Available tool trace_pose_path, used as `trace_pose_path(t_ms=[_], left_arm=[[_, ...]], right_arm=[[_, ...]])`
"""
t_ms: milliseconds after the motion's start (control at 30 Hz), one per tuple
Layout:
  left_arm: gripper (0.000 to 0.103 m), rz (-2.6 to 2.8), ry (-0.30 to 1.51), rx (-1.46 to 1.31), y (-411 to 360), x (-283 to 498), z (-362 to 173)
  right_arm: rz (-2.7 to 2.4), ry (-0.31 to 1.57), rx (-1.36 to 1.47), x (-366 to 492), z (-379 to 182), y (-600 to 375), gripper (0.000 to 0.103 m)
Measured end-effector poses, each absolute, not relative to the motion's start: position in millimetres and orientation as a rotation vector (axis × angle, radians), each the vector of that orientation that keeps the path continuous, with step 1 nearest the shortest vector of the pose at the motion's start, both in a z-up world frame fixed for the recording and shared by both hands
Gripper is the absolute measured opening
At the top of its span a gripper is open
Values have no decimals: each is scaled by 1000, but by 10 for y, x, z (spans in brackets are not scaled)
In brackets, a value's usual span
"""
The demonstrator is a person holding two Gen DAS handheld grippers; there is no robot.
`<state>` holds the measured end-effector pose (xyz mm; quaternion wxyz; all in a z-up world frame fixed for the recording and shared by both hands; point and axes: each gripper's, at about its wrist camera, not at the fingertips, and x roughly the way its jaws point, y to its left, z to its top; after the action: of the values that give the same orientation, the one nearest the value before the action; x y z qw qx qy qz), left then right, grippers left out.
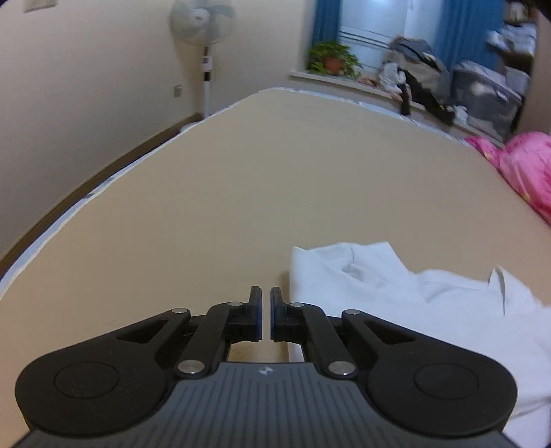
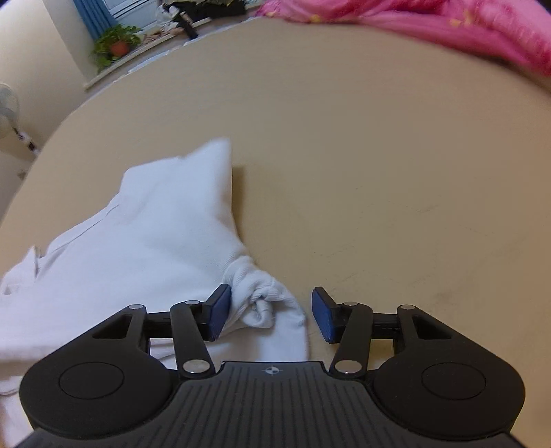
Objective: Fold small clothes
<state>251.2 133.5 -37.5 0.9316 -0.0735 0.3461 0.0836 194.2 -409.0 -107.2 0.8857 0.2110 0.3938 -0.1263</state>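
A small white garment lies rumpled on a beige bed surface, at the lower right of the left wrist view. My left gripper is shut with nothing between its pads. It hovers over bare bed just left of the garment's edge. In the right wrist view the garment spreads to the left, with one sleeve pointing away. A bunched, knotted corner of it lies between the jaws of my right gripper, which stands open. The left blue pad is at the cloth; the right one is clear of it.
A pink quilt lies along the bed's far right side, also pink quilt. Beyond the bed are a standing fan, a potted plant on the window sill and a heap of clothes. The bed's left edge drops to the floor.
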Motion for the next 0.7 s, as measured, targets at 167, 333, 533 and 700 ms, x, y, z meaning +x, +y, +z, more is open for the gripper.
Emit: trace_pose_path(t_ms=[167,333,533,700], left_arm=[[6,5,707,-189,1214,2414,-351],[4,8,967,-88,1052,2579,-803],[38,-43,883,-11,937,2368,-764],[37,-24,856,55,883,2056,-517]], right_arm=[[-199,635,432,1838,-802,-4019,49],[-289,814,421,2064,-1151,-4125,61],[-279,685,412,1967,-1006,-4091,53],[-377,785,544,1715,-1004,-4322,52]])
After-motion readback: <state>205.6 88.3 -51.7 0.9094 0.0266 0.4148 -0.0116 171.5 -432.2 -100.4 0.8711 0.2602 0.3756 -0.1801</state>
